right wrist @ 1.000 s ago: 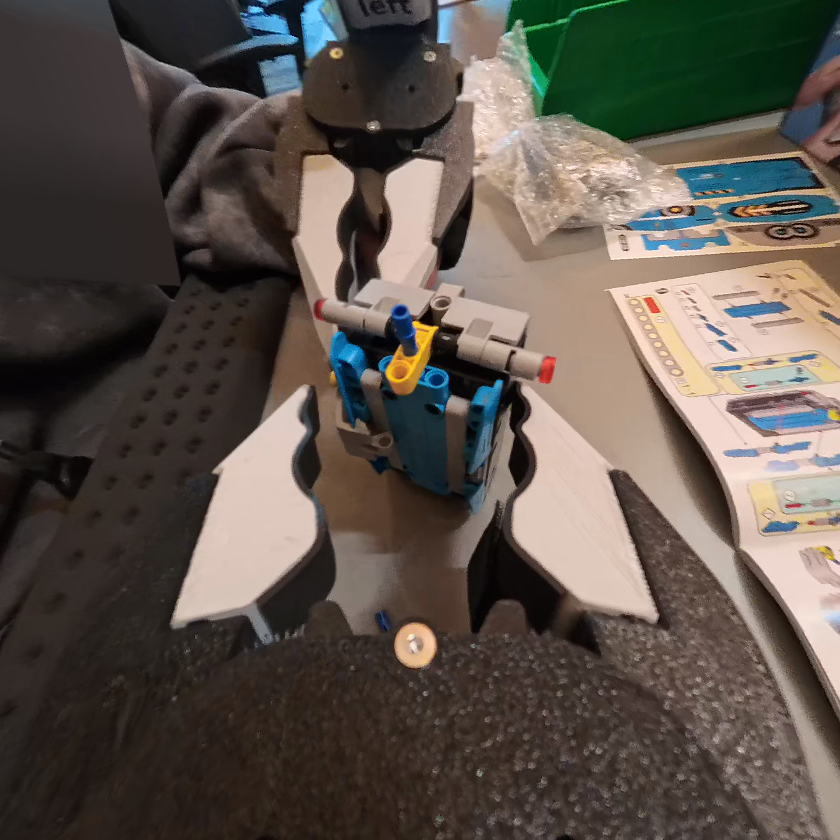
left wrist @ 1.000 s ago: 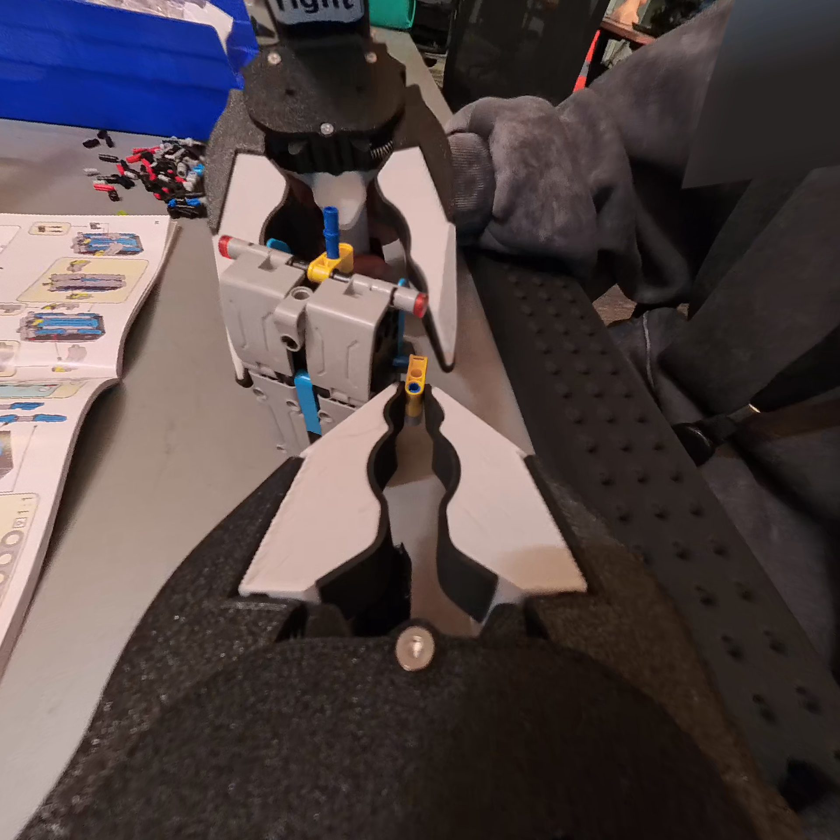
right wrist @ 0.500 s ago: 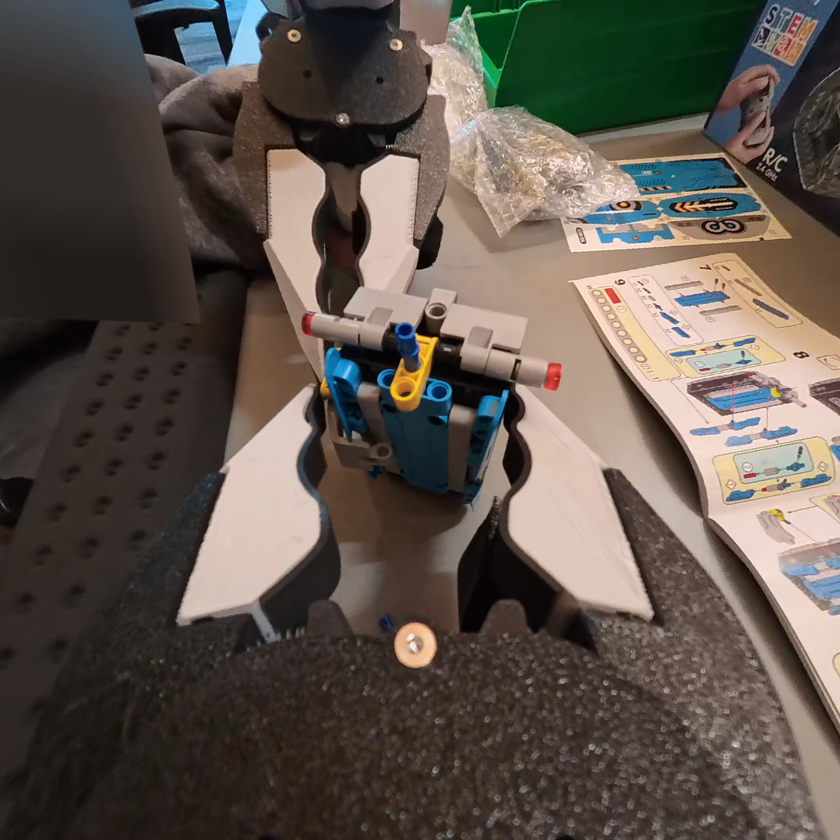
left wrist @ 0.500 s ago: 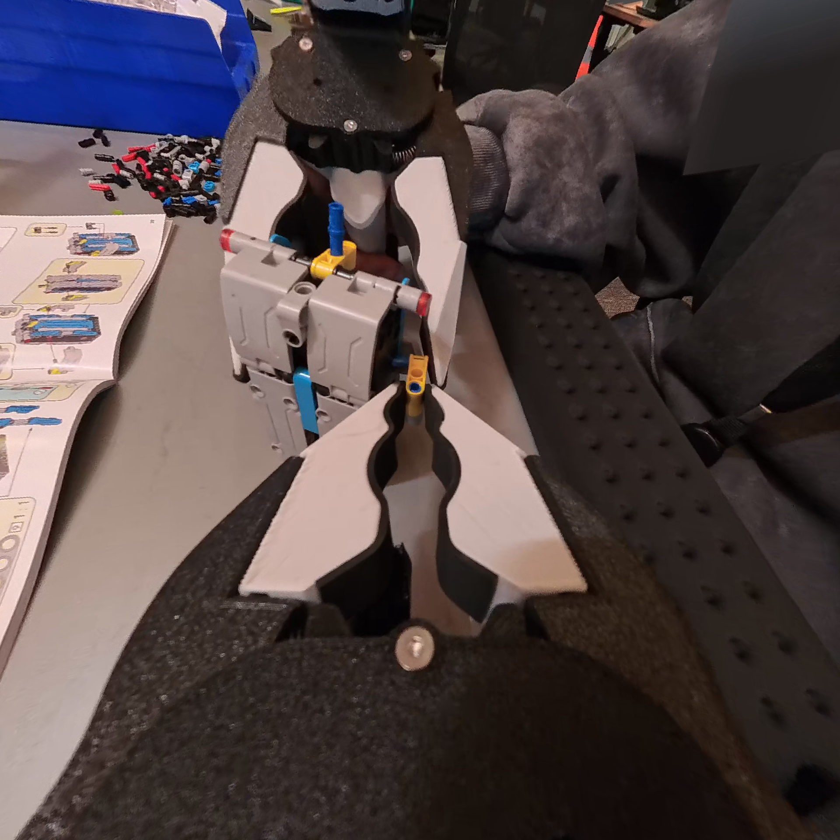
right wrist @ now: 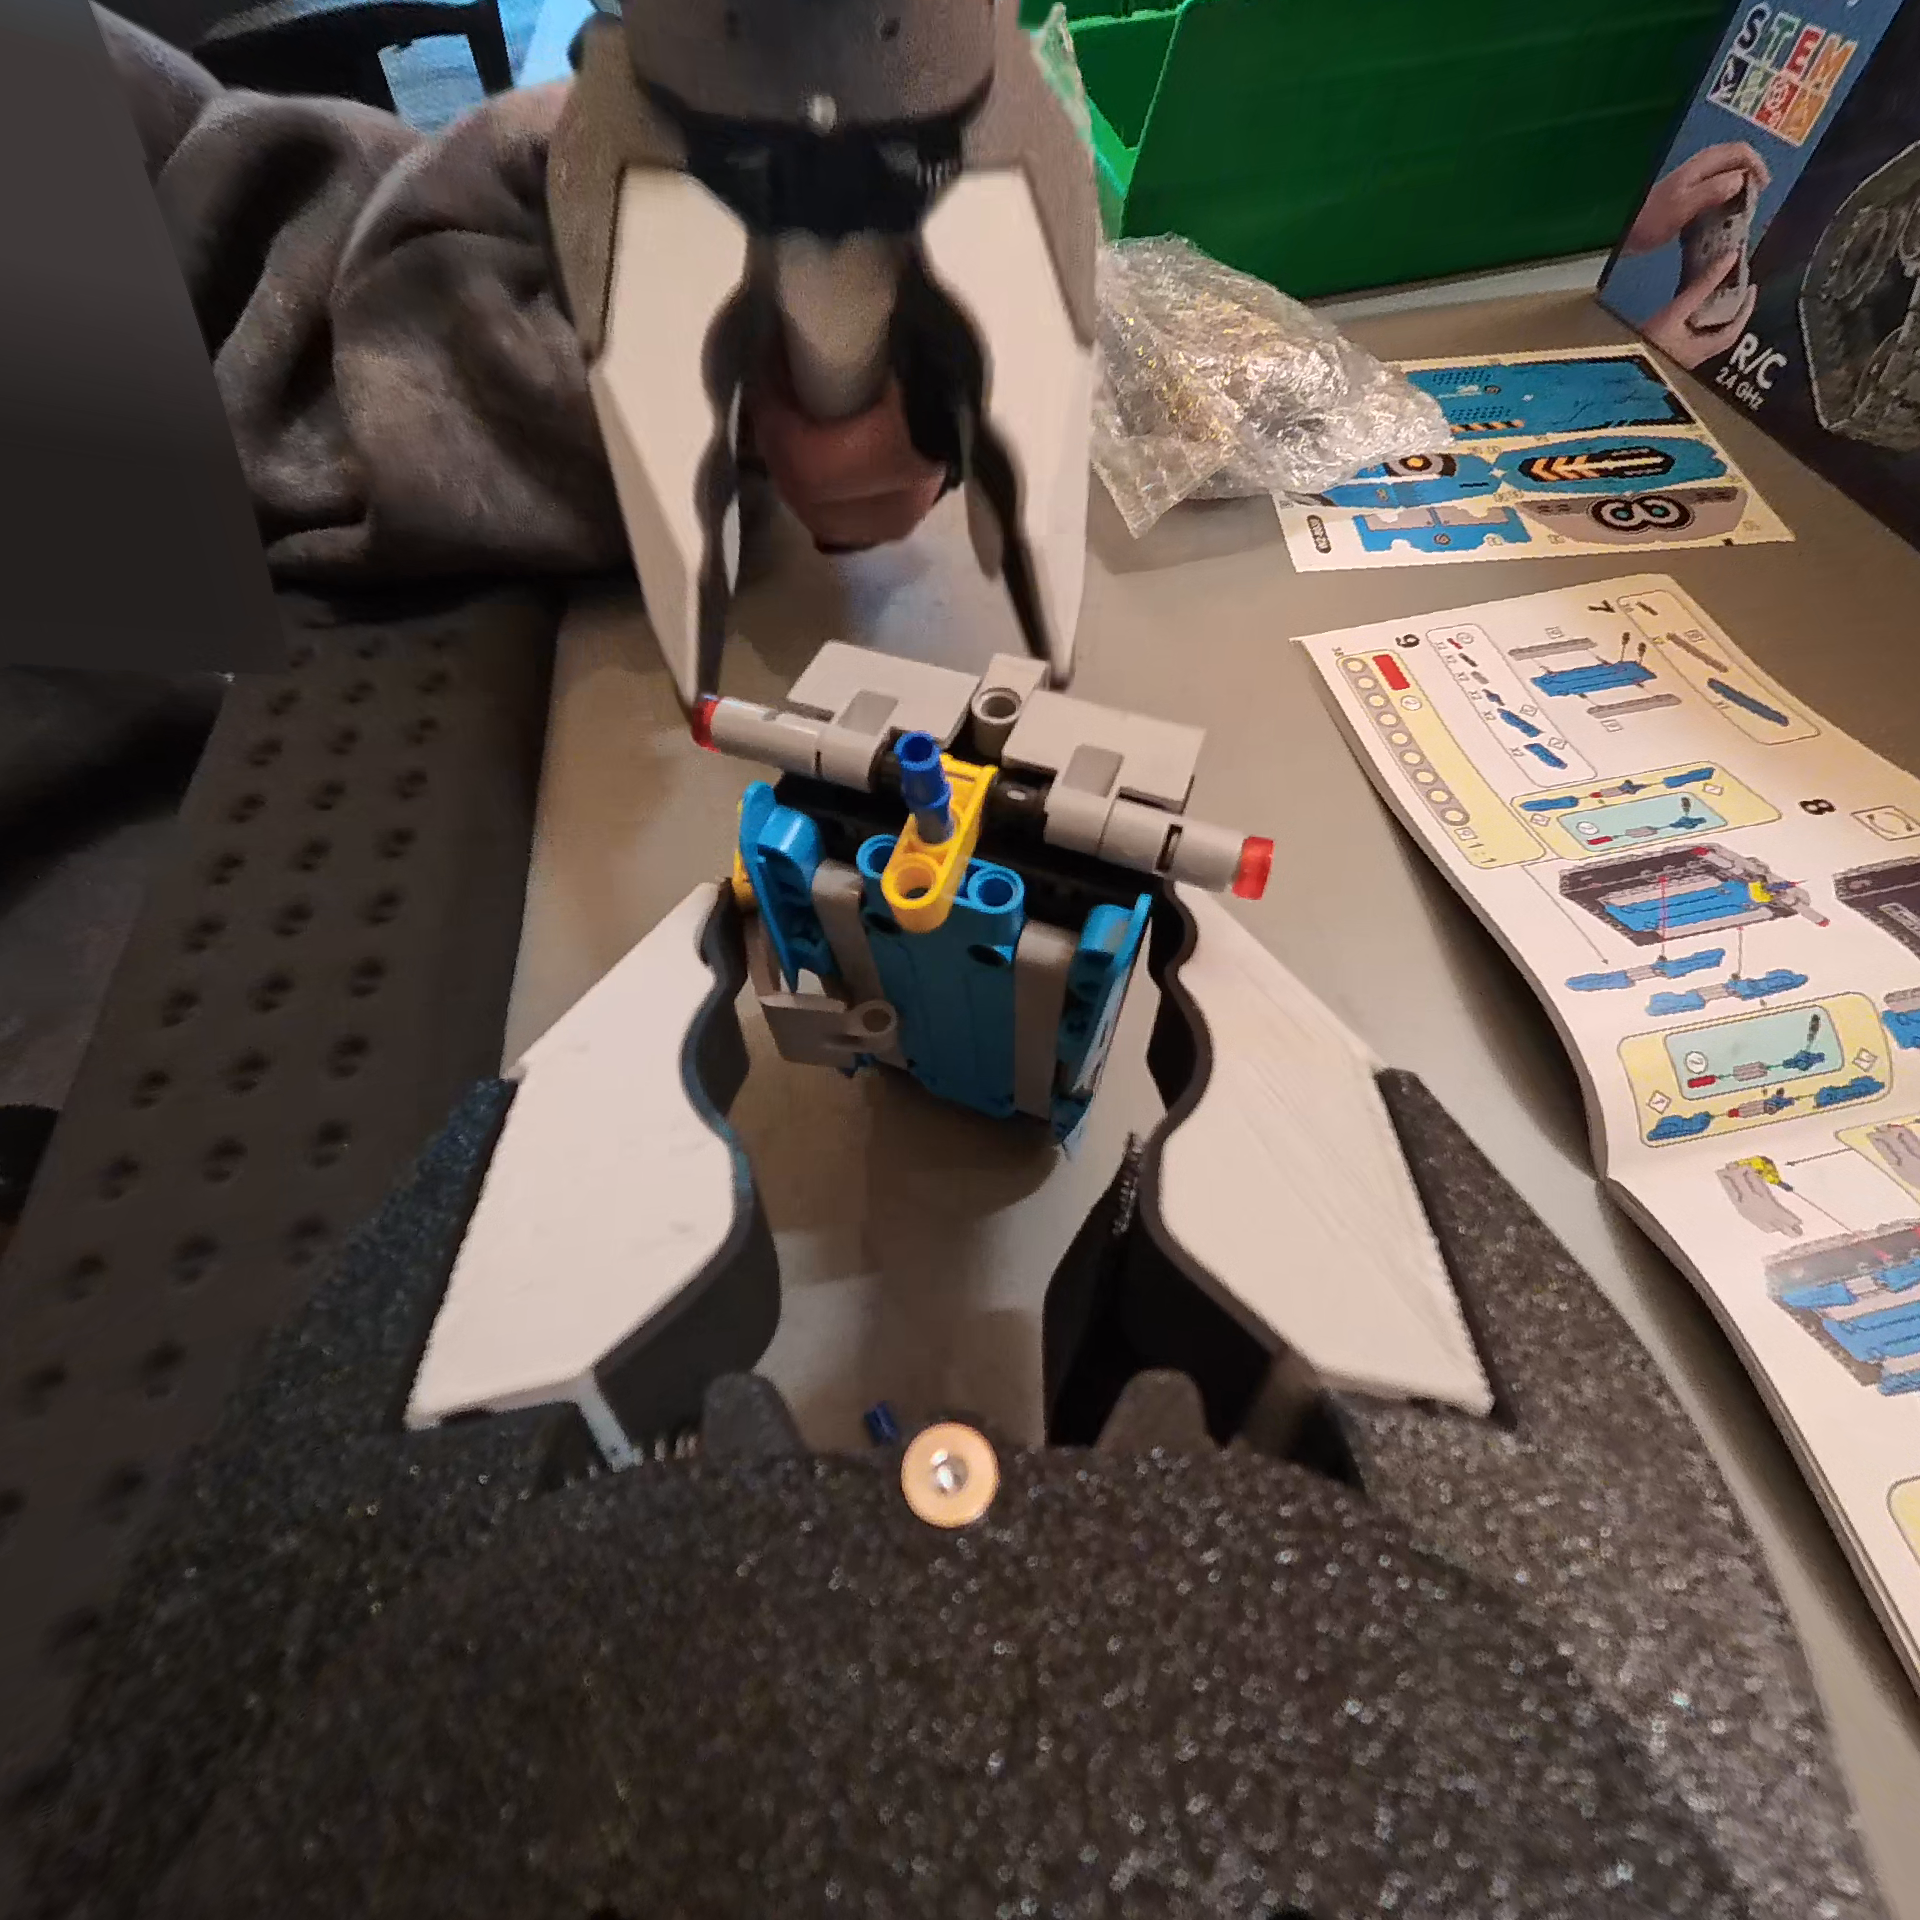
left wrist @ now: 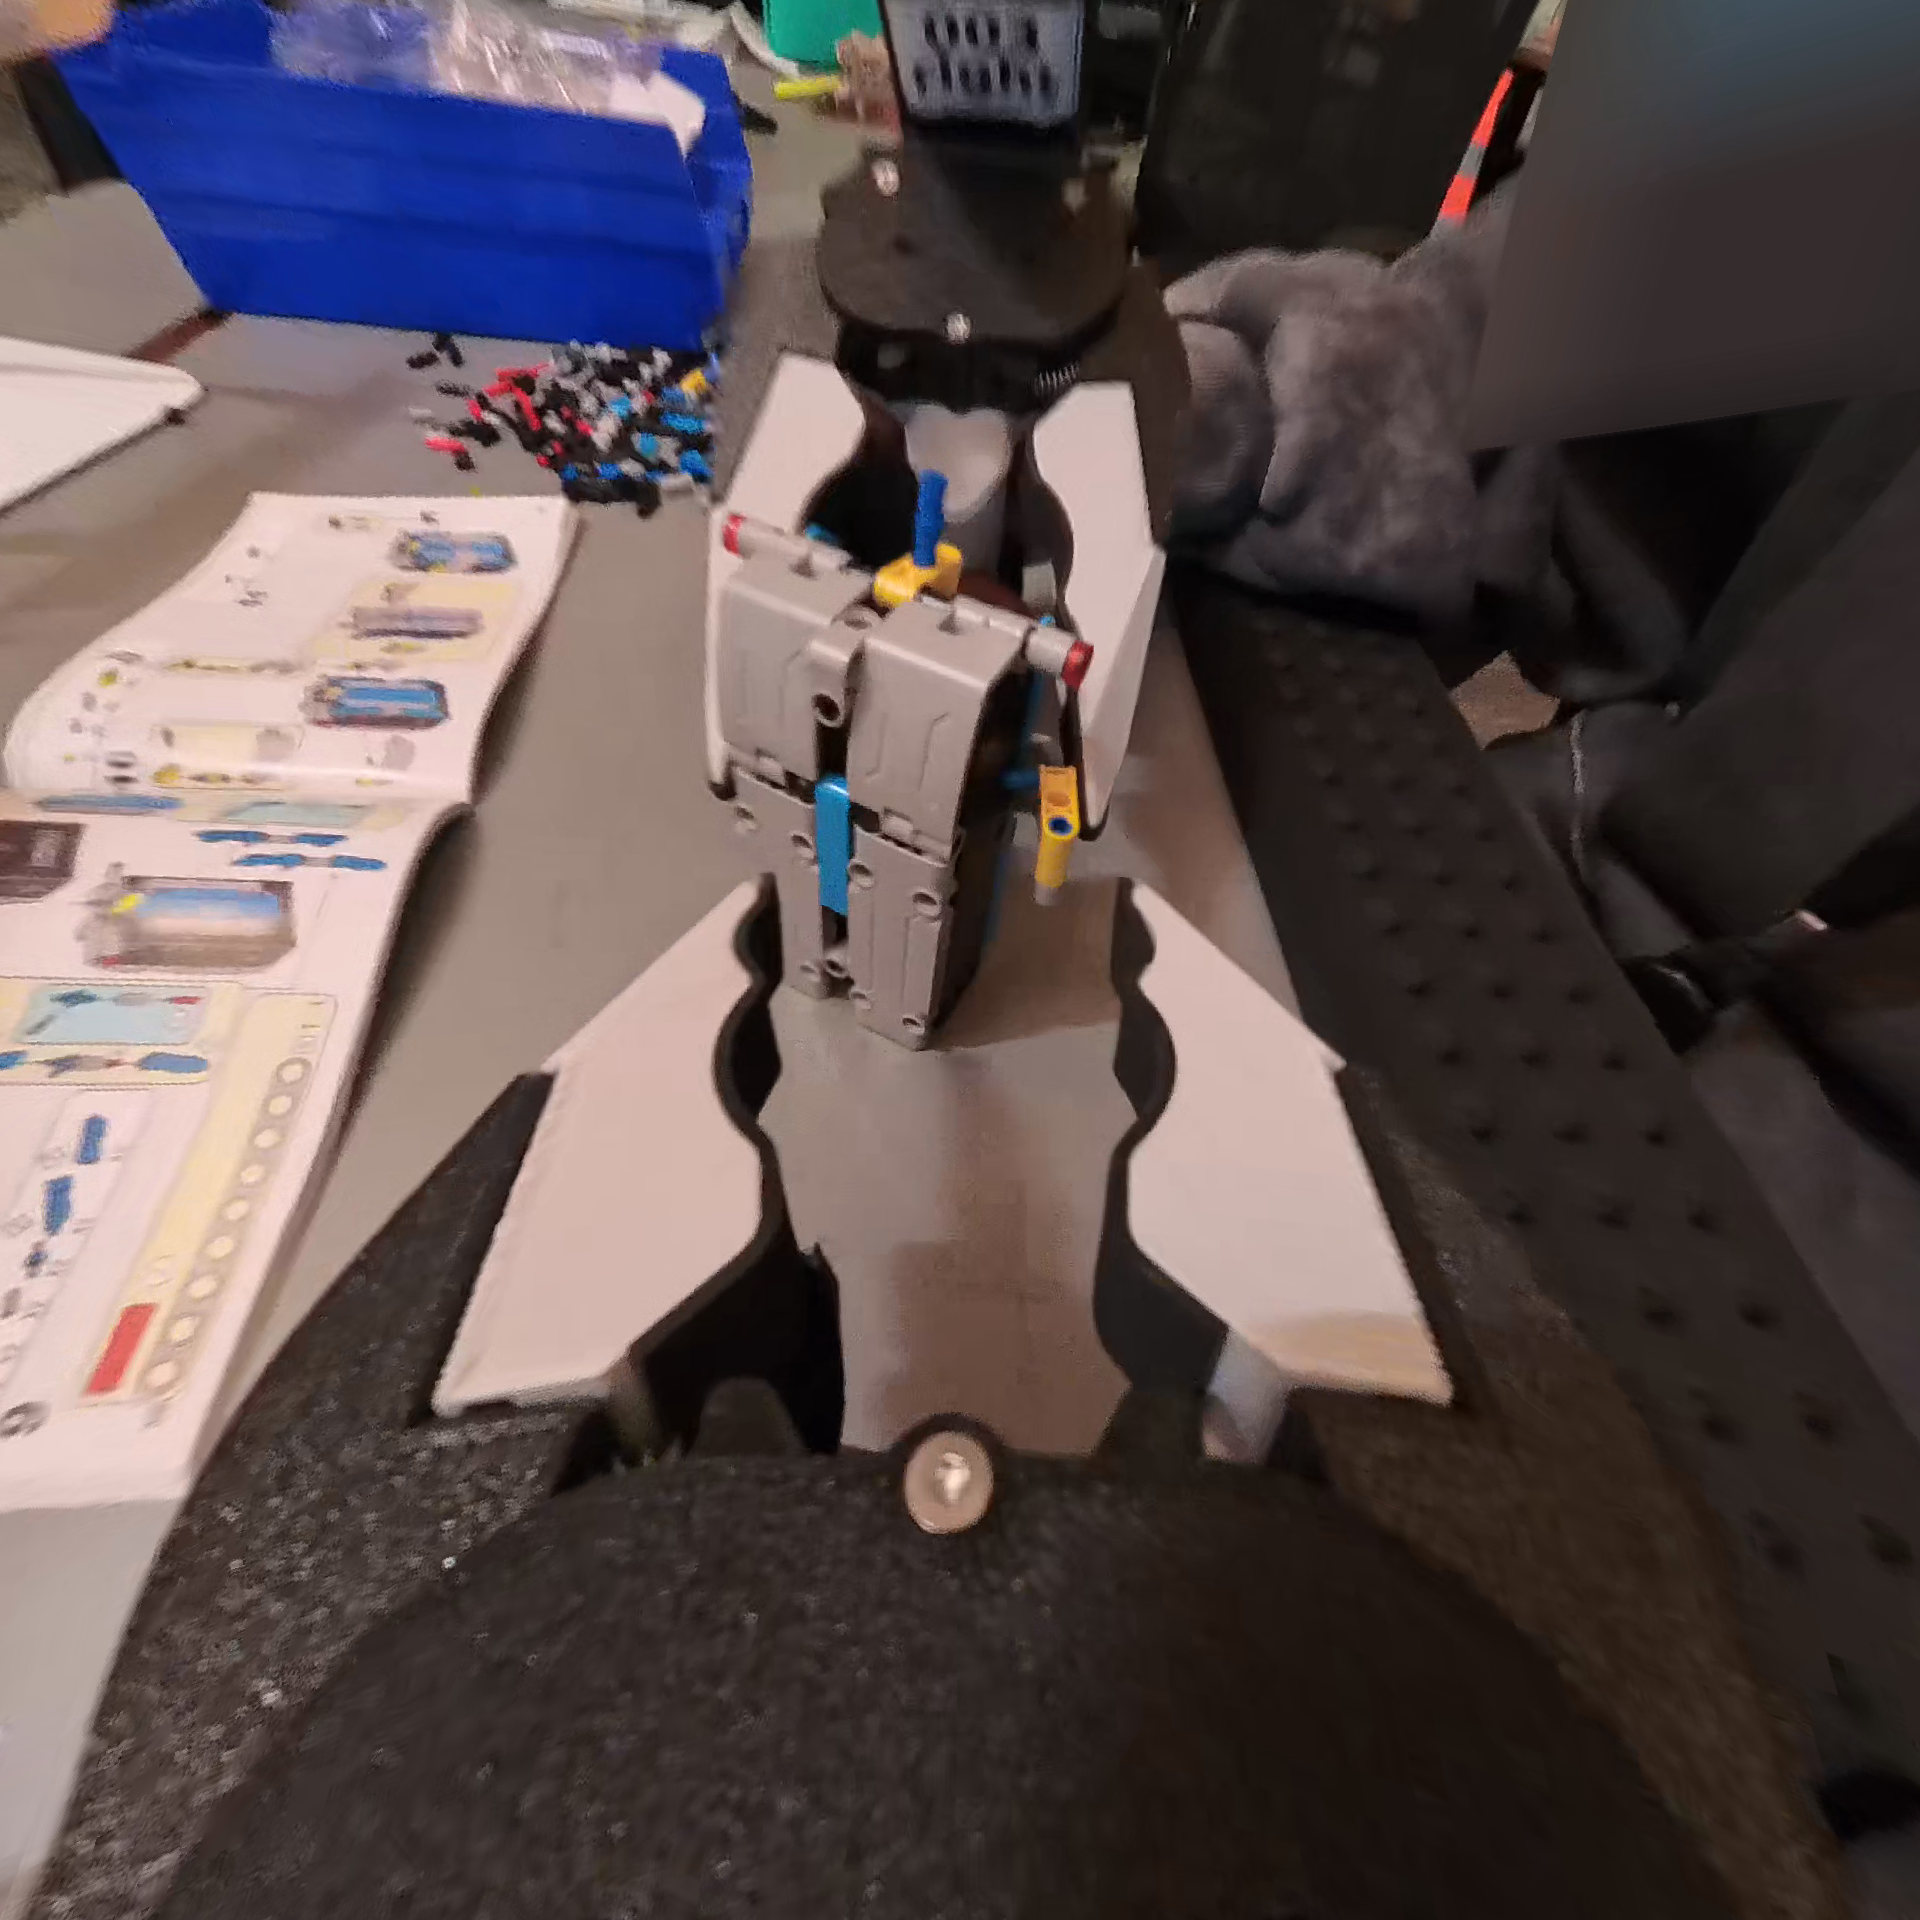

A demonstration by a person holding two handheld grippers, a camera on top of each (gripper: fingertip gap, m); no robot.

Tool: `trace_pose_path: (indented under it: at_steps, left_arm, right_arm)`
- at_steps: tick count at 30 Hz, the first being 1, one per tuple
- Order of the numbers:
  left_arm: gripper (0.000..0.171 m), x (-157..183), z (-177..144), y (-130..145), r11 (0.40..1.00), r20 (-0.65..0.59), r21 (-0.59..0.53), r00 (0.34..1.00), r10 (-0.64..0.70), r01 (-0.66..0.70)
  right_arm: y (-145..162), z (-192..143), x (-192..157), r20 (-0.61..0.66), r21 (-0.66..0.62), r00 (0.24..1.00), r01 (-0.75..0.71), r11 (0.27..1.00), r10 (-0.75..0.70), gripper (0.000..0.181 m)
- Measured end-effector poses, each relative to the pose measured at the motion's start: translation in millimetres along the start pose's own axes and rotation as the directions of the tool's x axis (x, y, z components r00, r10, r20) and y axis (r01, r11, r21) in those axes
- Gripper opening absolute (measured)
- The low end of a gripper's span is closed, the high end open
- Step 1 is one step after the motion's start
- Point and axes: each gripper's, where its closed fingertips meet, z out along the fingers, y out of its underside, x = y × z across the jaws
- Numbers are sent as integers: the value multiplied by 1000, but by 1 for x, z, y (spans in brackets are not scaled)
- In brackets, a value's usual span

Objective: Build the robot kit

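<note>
A grey and blue brick model (left wrist: 883, 727) stands upright on the grey table. My right gripper (right wrist: 940, 925) is shut on its blue sides (right wrist: 966, 997); it also shows in the left wrist view (left wrist: 909, 790), facing the camera. A yellow piece with a blue pin (left wrist: 1057, 831) sits on the model's right side. Another yellow piece with a blue pin (right wrist: 930, 842) sits on top, under a grey axle with red ends (right wrist: 977, 790). My left gripper (left wrist: 940, 914) is open and empty just in front of the model, and shows open beyond the model in the right wrist view (right wrist: 873, 675).
An open instruction booklet (left wrist: 208, 831) (right wrist: 1662, 935) lies beside the model. A pile of small parts (left wrist: 592, 426) and a blue bin (left wrist: 416, 208) lie behind. A green bin (right wrist: 1403, 135), plastic bag (right wrist: 1226, 384), sticker sheet (right wrist: 1527, 468) and box (right wrist: 1787, 208) stand far right. A black perforated strip (left wrist: 1507, 1039) edges the table. Only a small space, under 4 cm, lies between the two pairs of fingers.
My left gripper has opened, let go of the yellow piece and pulled back; the piece stays on the model's side. The right gripper still holds the model.
</note>
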Motion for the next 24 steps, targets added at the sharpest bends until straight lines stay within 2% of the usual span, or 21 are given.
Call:
trace_pose_path:
  at_steps: [2, 4, 8, 9, 18, 24]
  left_arm:
    - [60, 6, 17, 8, 999, 0, -46, 1000, 24, -24]
    - [48, 3, 24, 5, 999, 45, -30, 998, 37, -36]
    - [40, 2, 27, 3, 1000, 69, -2, 997, 23, -23]
    - [30, 1, 29, 2, 1000, 77, 2, 997, 24, -24]
    - [30, 2, 30, 3, 999, 83, -8, 995, 51, -50]
    - [40, 8, 28, -2, 1000, 35, 25, 999, 16, -17]
  right_arm:
    - [0, 0, 0, -2, 2, 1000, -4, 1000, 4, 78]
    - [0, 0, 0, -7, 0, 1000, -5, 1000, 5, 78]
    - [0, -1, 1, -14, 1, 1000, -12, 1000, 12, 80]
    - [0, 0, 0, -16, 2, 1000, -13, 1000, 13, 79]
    - [1, -1, -2, 11, -5, 1000, 9, 1000, -9, 79]
    - [2, -2, -7, 52, -6, 999, 5, 1000, -4, 79]
